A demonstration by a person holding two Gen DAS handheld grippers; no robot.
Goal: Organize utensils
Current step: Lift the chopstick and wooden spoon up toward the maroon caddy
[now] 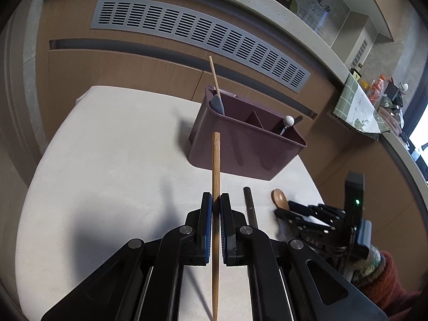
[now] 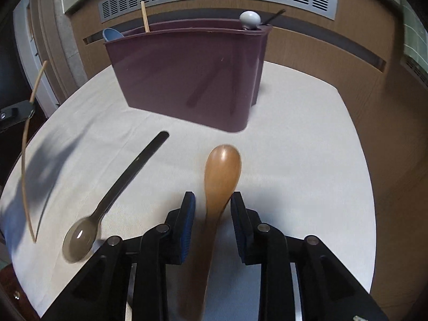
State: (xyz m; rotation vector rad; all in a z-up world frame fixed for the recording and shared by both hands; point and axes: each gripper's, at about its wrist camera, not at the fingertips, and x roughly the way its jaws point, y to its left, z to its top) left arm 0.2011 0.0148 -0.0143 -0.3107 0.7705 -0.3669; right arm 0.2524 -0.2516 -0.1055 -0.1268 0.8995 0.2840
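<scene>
Chopstick (image 1: 215, 187) pinched by left gripper (image 1: 216, 206) (spoon (image 2: 222, 171) seemingly loose).

caddy (image 2: 187, 75) maroon | spoon (image 2: 222, 171) brown | ladle (image 2: 112, 195) dark grey | tablecloth (image 2: 294, 160) off-white

Both grippers are black linkages with silver pivot screws and blue finger pads (image 1: 204, 230). The right gripper (image 1: 287, 208) (green light glowing) meets a rust-red knitted sleeve (image 1: 393, 286).

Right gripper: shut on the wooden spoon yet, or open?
Open. The right gripper straddles the wooden spoon handle, with gaps showing between each pad and the handle.
</scene>
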